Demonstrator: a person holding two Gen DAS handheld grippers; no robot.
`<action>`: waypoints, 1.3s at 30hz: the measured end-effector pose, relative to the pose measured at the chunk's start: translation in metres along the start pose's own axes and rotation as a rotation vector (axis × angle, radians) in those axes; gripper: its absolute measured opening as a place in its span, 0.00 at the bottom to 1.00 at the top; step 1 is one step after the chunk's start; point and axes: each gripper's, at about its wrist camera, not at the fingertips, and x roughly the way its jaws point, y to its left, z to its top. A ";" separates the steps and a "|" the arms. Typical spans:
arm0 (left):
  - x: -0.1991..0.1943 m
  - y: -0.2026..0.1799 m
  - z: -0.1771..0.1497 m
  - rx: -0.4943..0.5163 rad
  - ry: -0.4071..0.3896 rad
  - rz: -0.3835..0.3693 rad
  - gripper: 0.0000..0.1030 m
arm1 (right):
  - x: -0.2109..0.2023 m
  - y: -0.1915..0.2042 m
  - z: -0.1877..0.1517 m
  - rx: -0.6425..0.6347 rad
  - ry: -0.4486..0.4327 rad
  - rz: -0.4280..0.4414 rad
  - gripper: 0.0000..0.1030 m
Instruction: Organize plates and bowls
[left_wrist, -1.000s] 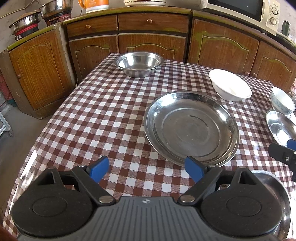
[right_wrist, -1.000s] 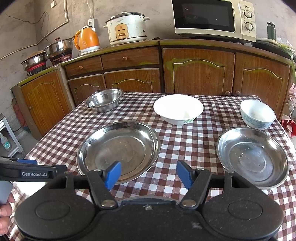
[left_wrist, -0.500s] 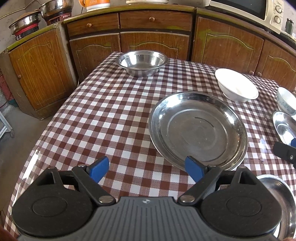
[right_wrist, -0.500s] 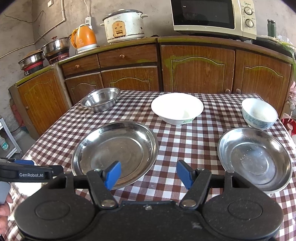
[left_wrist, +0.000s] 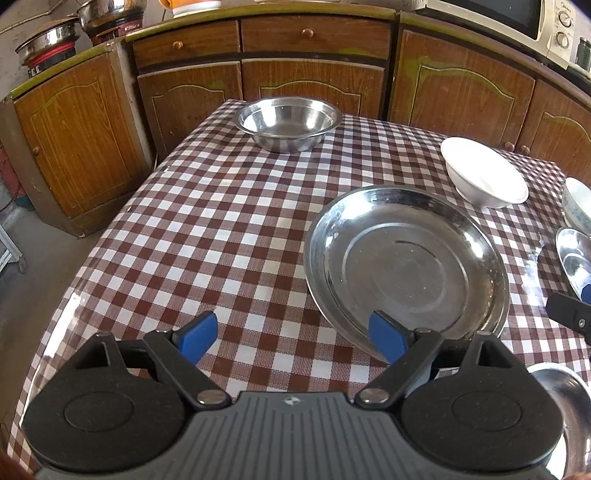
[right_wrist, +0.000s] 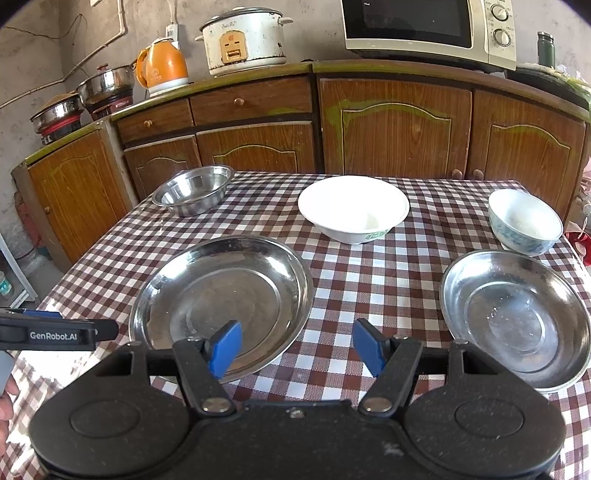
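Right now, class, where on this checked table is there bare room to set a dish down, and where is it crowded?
The widest bare patch is the tablecloth left of the large steel plate and in front of the steel bowl. A narrower strip lies between the large plate and the smaller steel plate. It is crowded on the right, where the patterned bowl almost meets the smaller plate.

Black right gripper (right_wrist: 295, 350) with blue-padded fingers (right_wrist: 223, 347); left gripper (left_wrist: 291, 338) alike.

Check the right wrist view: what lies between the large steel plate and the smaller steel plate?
Only bare checkered tablecloth separates the large steel plate from the smaller steel plate; the right wrist view shows it.
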 end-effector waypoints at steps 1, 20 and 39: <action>0.001 0.000 0.001 0.001 0.000 0.002 0.89 | 0.001 0.000 0.000 -0.001 0.001 0.000 0.77; 0.025 -0.001 0.013 0.018 0.014 0.026 0.89 | 0.039 -0.006 0.009 0.000 0.047 -0.018 0.77; 0.063 0.002 0.027 0.020 0.034 0.049 0.88 | 0.089 -0.007 0.015 0.012 0.110 -0.005 0.77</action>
